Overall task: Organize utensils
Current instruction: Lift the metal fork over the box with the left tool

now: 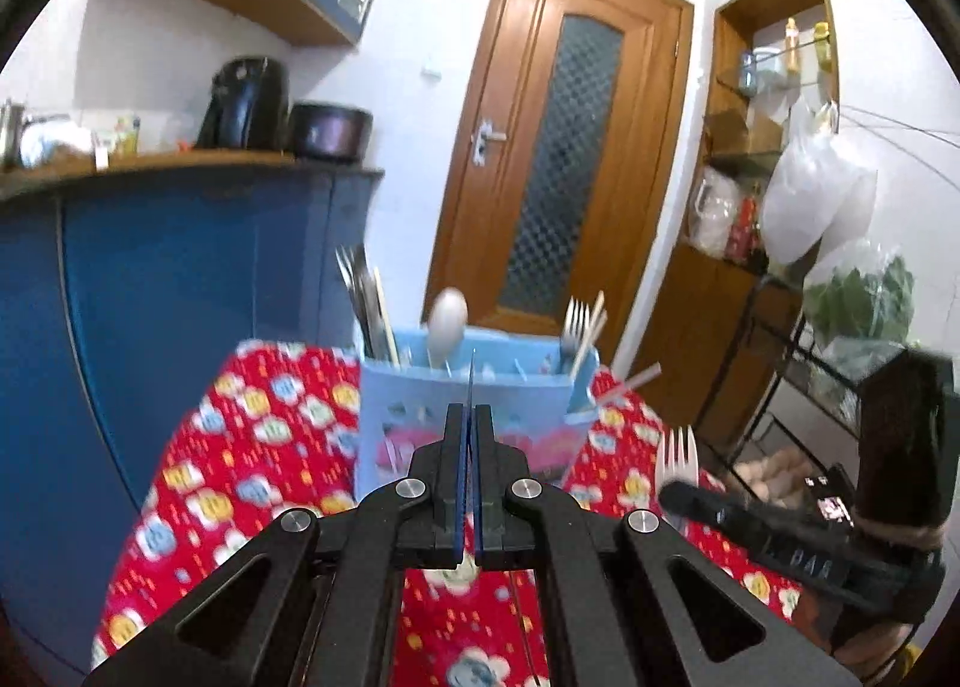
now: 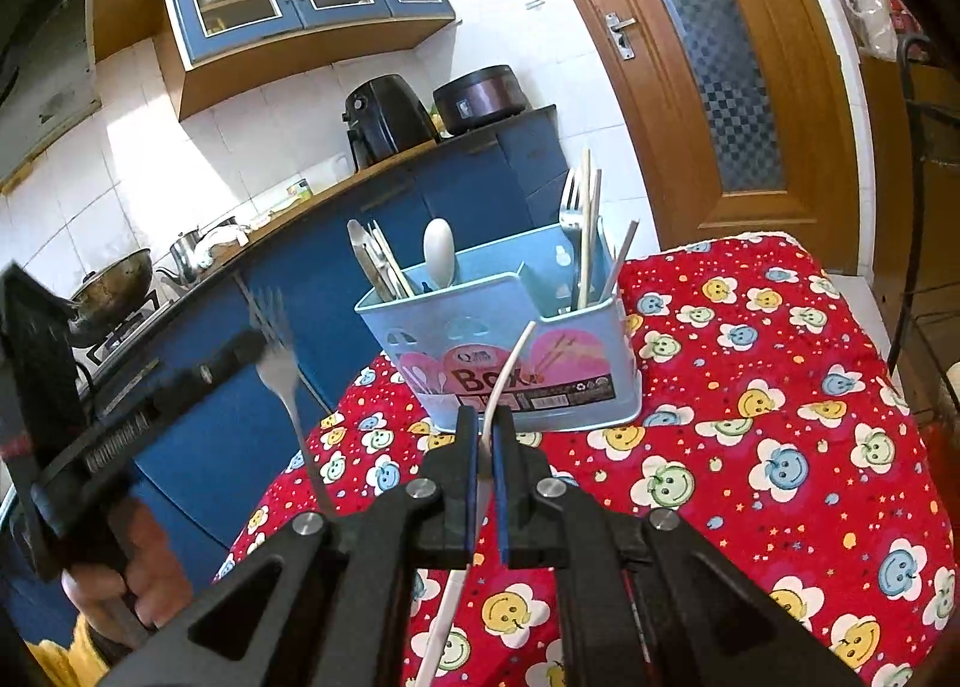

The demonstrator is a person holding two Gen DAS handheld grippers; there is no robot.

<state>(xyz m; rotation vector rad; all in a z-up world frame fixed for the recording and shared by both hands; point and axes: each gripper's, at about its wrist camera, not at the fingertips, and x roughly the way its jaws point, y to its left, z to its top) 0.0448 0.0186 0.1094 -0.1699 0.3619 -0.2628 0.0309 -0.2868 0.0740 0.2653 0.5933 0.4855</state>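
To the left of the blue utensil box (image 2: pixel 510 327), your left gripper (image 2: pixel 257 342) had its jaws pressed together on a metal fork (image 2: pixel 279 354). You held it tines up, with the handle slanting down toward the red flowered cloth (image 2: pixel 750 387). It was clear of the box and off the cloth. From your left wrist camera that fork showed only as a thin edge between the fingers, lined up with the middle of the box.

The box itself stood upright on the cloth. Its left compartment carried a bundle of metal utensils and chopsticks (image 2: pixel 375 261). Just right of those, a white spoon (image 2: pixel 439 255) stood bowl up. The right compartment had a fork (image 2: pixel 570 219), tines up, beside pale chopsticks (image 2: pixel 591 219). One more stick (image 2: pixel 623 258) leaned out over the right corner.

In front of the box, near its printed face, your right gripper (image 2: pixel 486 420) was pinching a white fork (image 2: pixel 510 369). The jaws were nearly together around its thin handle. Seen from the left wrist, that fork pointed tines up to the right of the box, above the cloth and not touching the box.
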